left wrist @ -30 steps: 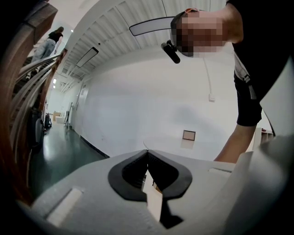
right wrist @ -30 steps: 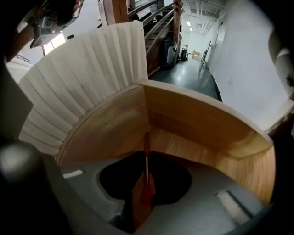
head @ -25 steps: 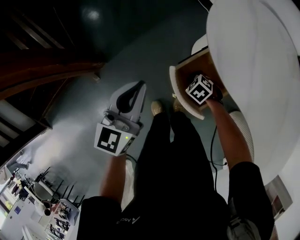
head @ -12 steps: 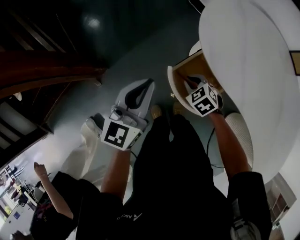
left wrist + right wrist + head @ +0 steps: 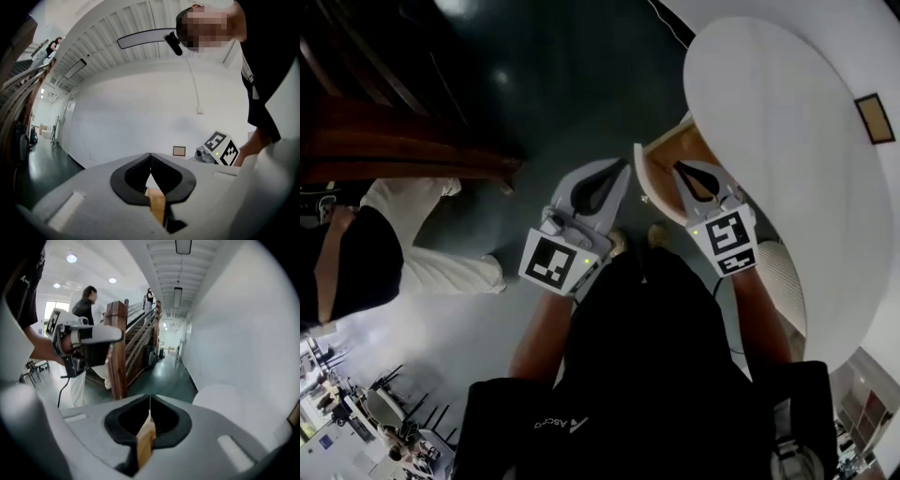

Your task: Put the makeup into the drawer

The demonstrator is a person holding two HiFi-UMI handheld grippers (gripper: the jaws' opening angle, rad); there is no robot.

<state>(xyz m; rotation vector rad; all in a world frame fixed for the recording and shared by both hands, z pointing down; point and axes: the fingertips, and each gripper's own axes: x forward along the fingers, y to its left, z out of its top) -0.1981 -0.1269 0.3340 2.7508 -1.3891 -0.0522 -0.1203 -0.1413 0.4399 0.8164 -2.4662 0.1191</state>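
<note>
Drawer (image 5: 664,157): wood interior, pale front, pulled open from under the round white table (image 5: 787,141); long axis runs from the front up-right beneath the tabletop. Makeup: not discernible in any view. Right gripper (image 5: 678,168): over the drawer, jaws just closing, tips meeting, nothing between. Left gripper (image 5: 622,171): just beside the drawer front, jaws pressed together, empty.

Drawer (image 5: 664,150) interior partly out of sight behind right claw (image 5: 678,169)
</note>
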